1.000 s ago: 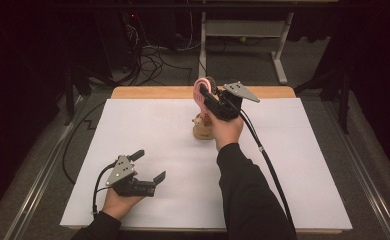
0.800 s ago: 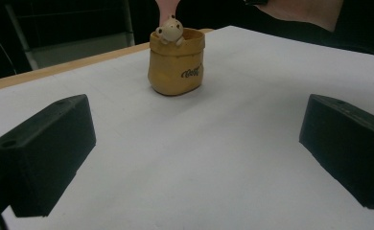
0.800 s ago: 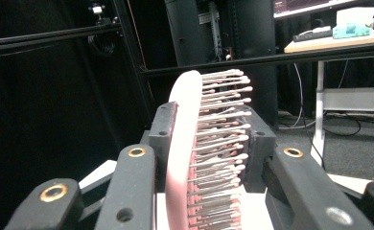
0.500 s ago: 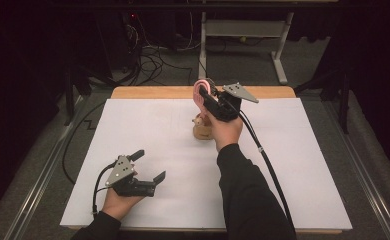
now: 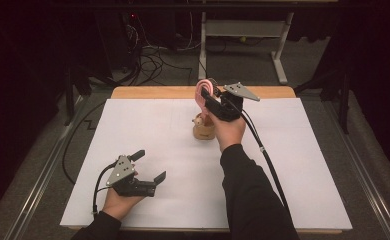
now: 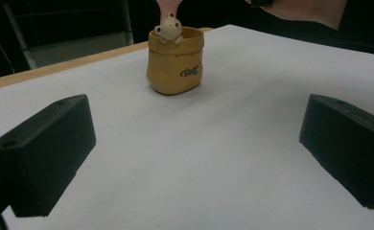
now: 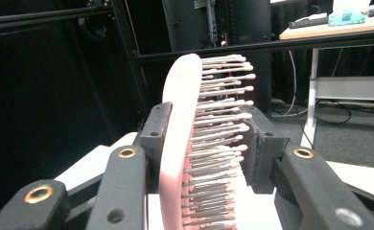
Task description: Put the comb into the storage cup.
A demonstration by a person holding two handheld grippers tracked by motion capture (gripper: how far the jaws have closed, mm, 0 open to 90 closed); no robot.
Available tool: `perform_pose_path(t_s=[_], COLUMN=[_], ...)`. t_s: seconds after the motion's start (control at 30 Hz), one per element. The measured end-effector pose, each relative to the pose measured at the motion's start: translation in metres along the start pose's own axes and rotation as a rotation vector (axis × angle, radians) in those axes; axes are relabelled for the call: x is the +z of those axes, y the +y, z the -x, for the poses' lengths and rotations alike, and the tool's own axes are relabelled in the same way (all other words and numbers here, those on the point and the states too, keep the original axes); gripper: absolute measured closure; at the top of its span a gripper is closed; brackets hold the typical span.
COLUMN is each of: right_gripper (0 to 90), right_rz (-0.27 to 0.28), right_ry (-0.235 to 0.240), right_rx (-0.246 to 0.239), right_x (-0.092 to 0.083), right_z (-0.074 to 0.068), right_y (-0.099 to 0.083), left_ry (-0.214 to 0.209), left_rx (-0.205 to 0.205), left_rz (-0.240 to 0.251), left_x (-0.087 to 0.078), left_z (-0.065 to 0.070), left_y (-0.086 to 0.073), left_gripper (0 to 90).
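The pink bristled hairbrush [image 7: 185, 143] is being pinched upright by the right tool [image 5: 209, 96], whose jaws have just been easing apart. With the grip loosening, the brush is at risk of being tipped past the small yellow ceramic holder [image 5: 203, 131] at frame centre. The left tool [image 5: 148, 166] is being held spread and empty.

One piece of writing shows: a short dark word in looping script on the side of the small mustard-yellow sack-shaped ceramic pot [image 6: 175, 64], toward four o'clock on its face. Its letters are too blurred to spell out.

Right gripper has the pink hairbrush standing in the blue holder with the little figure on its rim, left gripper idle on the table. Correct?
One error: the holder is yellow-brown, as the left gripper view shows. The right gripper, jaws just opening, has the hairbrush; the left gripper rests idle.
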State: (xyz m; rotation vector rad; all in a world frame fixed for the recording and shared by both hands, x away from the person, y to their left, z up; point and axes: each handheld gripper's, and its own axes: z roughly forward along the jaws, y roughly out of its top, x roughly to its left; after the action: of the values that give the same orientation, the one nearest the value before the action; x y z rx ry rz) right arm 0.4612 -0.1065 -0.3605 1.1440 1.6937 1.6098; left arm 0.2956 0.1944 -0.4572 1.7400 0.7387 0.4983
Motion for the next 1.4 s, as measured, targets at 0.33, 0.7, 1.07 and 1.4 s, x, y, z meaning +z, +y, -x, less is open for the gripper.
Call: perform_pose_path(t_s=[0.33,0.7,1.07,1.4], right_gripper=[56.9,51.8,47.9,43.1], right_rz=[-0.021,-0.045,-0.061,-0.075], right_ry=[-0.017,-0.034,-0.065,-0.082], right_rx=[-0.027,-0.035,-0.032,-0.019], right_x=[-0.005,-0.008,-0.012,-0.015], right_z=[0.003,0.009,0.017,0.026], right_y=[0.004,0.006,0.001,0.001], left_ry=[-0.007,-0.011,-0.007,-0.004], left_rx=[-0.001,0.003,0.005,0.006], left_rz=[-0.002,-0.003,0.004,0.004], left_x=[0.001,0.001,0.000,0.000], left_z=[0.000,0.001,0.001,0.000], left_y=[0.000,0.000,0.001,0.001], left_gripper=[0.0,0.0,0.0,0.0])
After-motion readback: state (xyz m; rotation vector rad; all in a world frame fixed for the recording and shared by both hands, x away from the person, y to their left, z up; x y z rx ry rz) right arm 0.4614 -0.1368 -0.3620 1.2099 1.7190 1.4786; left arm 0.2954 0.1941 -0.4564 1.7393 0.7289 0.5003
